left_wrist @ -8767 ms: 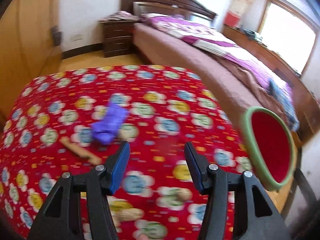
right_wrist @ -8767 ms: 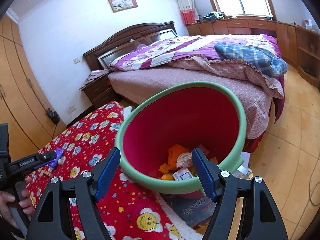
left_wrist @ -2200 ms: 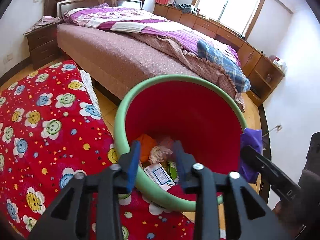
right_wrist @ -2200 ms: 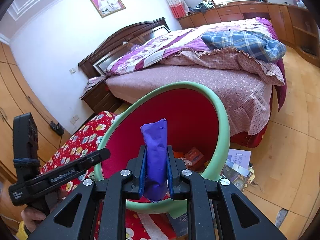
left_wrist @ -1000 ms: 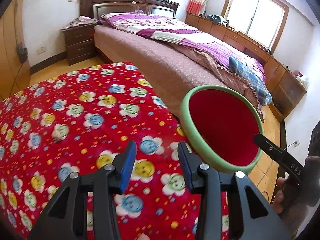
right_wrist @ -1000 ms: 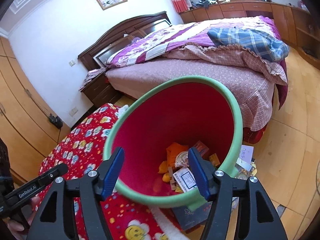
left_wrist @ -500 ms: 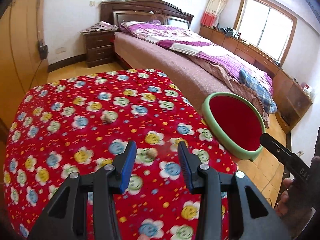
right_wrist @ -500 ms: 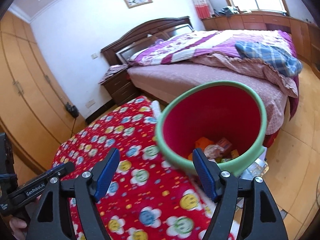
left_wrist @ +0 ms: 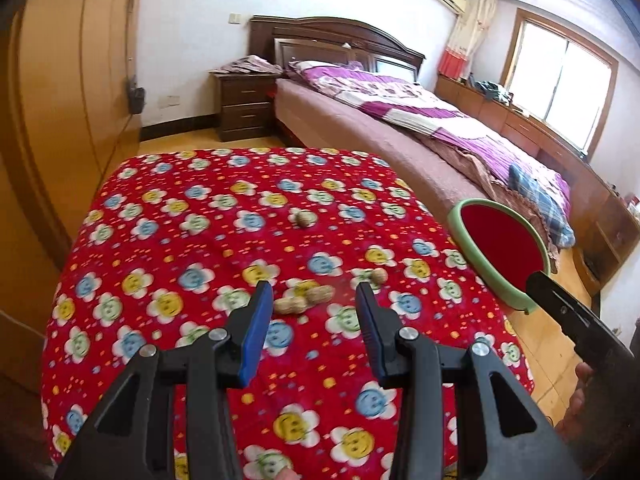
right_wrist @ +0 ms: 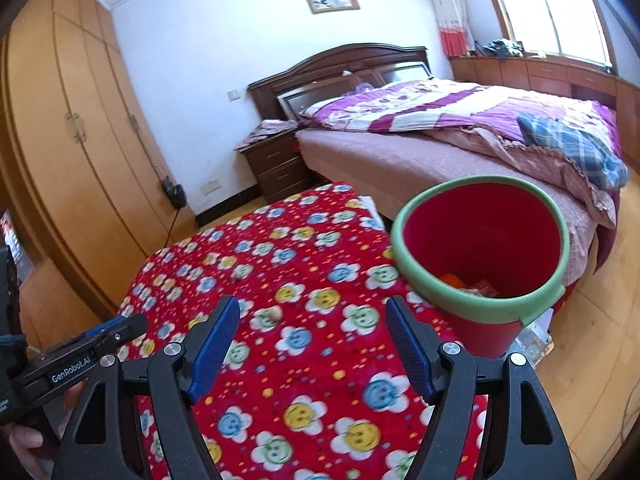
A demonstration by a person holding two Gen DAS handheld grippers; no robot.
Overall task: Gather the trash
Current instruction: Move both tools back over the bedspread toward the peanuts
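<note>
Left wrist view: peanuts lie on the red flowered worktop just ahead of the half-open, empty left tool, long axis crosswise; the empty right tool, wide open, sits farther off.

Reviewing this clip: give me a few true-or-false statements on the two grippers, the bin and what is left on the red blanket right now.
1. The left gripper holds a peanut. False: its jaws are apart with nothing between them.
2. Peanuts lie on the red flowered blanket. True.
3. The red bin with the green rim is empty. False: some trash shows at its bottom.
4. The right gripper is empty. True.
5. The bin lies tipped over on the blanket. False: it stands upright beside the blanket.
</note>
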